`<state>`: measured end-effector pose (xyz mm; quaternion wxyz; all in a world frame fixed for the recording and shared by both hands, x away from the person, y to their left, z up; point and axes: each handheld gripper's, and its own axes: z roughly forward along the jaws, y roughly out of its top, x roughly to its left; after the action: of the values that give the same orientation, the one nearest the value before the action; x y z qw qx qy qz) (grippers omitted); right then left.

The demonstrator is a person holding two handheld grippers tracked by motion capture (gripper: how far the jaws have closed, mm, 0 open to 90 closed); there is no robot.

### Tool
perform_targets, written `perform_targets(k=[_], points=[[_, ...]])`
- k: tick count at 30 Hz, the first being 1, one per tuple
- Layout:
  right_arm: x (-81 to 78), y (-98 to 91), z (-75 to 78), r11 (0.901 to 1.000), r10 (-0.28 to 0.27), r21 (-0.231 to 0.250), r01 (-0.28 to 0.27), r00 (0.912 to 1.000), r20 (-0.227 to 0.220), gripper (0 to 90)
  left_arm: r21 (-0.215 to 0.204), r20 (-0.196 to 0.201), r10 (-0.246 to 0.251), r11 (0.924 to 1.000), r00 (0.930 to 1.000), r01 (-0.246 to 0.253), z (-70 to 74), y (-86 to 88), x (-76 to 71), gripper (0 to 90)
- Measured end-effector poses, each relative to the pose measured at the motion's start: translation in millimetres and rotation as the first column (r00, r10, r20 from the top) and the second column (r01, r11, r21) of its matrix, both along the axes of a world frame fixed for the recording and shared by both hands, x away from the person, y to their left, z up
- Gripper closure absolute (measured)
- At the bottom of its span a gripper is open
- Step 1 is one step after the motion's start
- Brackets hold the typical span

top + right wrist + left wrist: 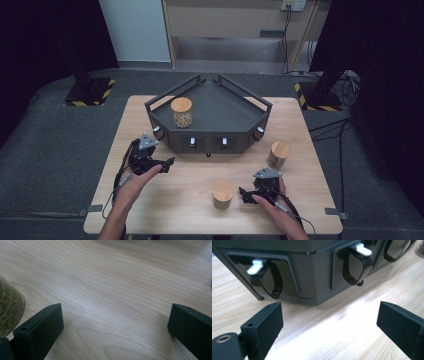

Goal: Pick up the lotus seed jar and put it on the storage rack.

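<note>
Low over the table's left front, the left gripper (167, 163) lies almost level in the person's left hand (134, 172), forearm coming up from the bottom edge, its jaws spread wide with nothing but bare wood between them. They point toward the front face of the dark angular rack (210, 137), just short of it; in the left gripper view 2 glossy dark hooks with white clips (256, 266) hang in that face's recesses straight ahead. At the right front, the right gripper (243, 195) rests low in the right hand (270, 200), jaws likewise released and empty, aimed leftward at the near jar (223, 194) with a wooden lid, just beside it but apart. A 2nd jar (278, 154) stands beyond the right hand, and a 3rd jar (181, 112) stands on the rack's tray.
</note>
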<state>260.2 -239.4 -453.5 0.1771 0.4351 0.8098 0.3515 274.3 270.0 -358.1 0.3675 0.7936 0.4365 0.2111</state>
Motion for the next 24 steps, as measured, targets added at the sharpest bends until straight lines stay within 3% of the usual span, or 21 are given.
perform_targets(k=[13, 24], points=[[-0.3, 0.2, 0.0, 1.0, -0.002, -0.001, 0.002, 1.0, 0.0, 0.4, 0.002, -0.008, 0.005, 1.0, 1.0, -0.005, -13.4, 0.1, -12.8, 5.5], [-0.4, 0.2, 0.0, 1.0, -0.002, -0.001, 0.002, 1.0, 0.001, 0.4, 0.006, -0.049, 0.022, 0.9998, 0.9985, -0.021, -35.6, 5.9, -21.4, 4.7]])
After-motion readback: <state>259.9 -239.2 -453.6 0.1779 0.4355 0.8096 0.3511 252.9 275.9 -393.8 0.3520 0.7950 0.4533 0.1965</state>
